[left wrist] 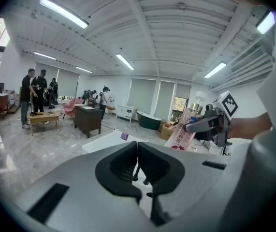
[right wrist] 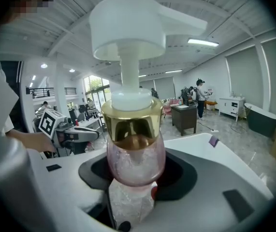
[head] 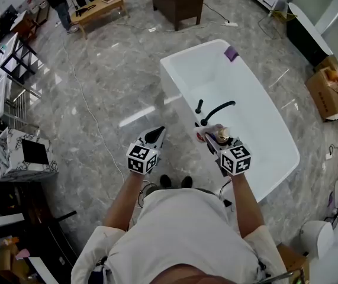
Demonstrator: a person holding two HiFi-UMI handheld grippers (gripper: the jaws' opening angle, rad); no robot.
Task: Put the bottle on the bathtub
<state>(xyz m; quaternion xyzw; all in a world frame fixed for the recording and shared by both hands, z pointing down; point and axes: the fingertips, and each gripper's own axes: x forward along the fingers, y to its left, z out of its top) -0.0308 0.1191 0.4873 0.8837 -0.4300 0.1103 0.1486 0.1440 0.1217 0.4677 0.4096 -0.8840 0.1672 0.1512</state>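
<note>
Of the bottle point(right wrist: 130, 153), base cut off by the right gripper view's lower edge, label print too small to read in left gripper view, body mostly hidden behind right gripper point(head: 211, 136) in head view; forearm point(head: 244, 194) covers part of bathtub point(head: 170, 78) near rim.

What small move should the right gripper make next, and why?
Probably lower the bottle onto the bathtub edge beside the black faucet: the right gripper holds it clamped just there, apparently not yet resting.
</note>
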